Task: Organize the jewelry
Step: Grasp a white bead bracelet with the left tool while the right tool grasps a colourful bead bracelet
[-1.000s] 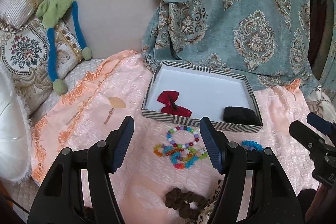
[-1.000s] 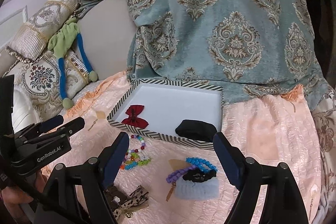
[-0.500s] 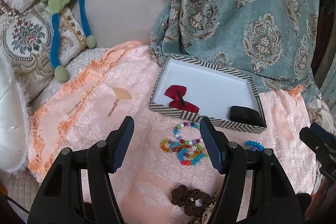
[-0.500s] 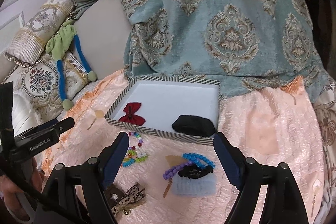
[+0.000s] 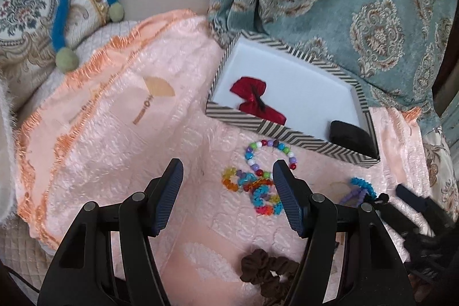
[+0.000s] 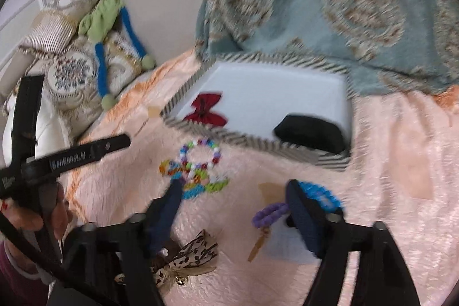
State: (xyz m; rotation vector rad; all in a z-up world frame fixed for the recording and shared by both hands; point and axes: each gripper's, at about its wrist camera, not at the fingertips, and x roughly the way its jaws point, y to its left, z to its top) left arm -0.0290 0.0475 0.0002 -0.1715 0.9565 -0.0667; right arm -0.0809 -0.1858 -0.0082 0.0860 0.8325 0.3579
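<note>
Both grippers hang over a pink cloth (image 5: 120,134) spread on a sofa, and neither has hold of anything.

The left gripper (image 5: 226,185) has its jaws spread wide, with bare cloth showing between them. Its right finger (image 5: 287,202) sits just at the edge of a heap of bright beaded bracelets (image 5: 258,174), overlapping it in the left wrist view; whether it touches them I cannot tell. A brown scrunchie (image 5: 266,274) lies on the cloth below the jaws, near the front edge.

The right gripper (image 6: 233,201) is also wide open, though its picture is smeared by motion. Its left finger (image 6: 169,208) lies over the lower edge of the bead heap (image 6: 195,165), and its right finger (image 6: 301,217) covers part of a small pile where a blue bead bracelet (image 6: 321,194) and a purple one (image 6: 269,214) lie; contact is not clear. A leopard-print bow (image 6: 189,254) rests on the cloth just below the left finger.

Toward the back of the cloth stands a shallow white tray with a striped rim (image 5: 289,131). Inside it, a red bow (image 5: 254,99) lies in the near left corner and a black pouch (image 5: 350,136) in the near right corner. A patterned teal blanket (image 5: 358,5) drapes behind the tray, touching its far edge.
</note>
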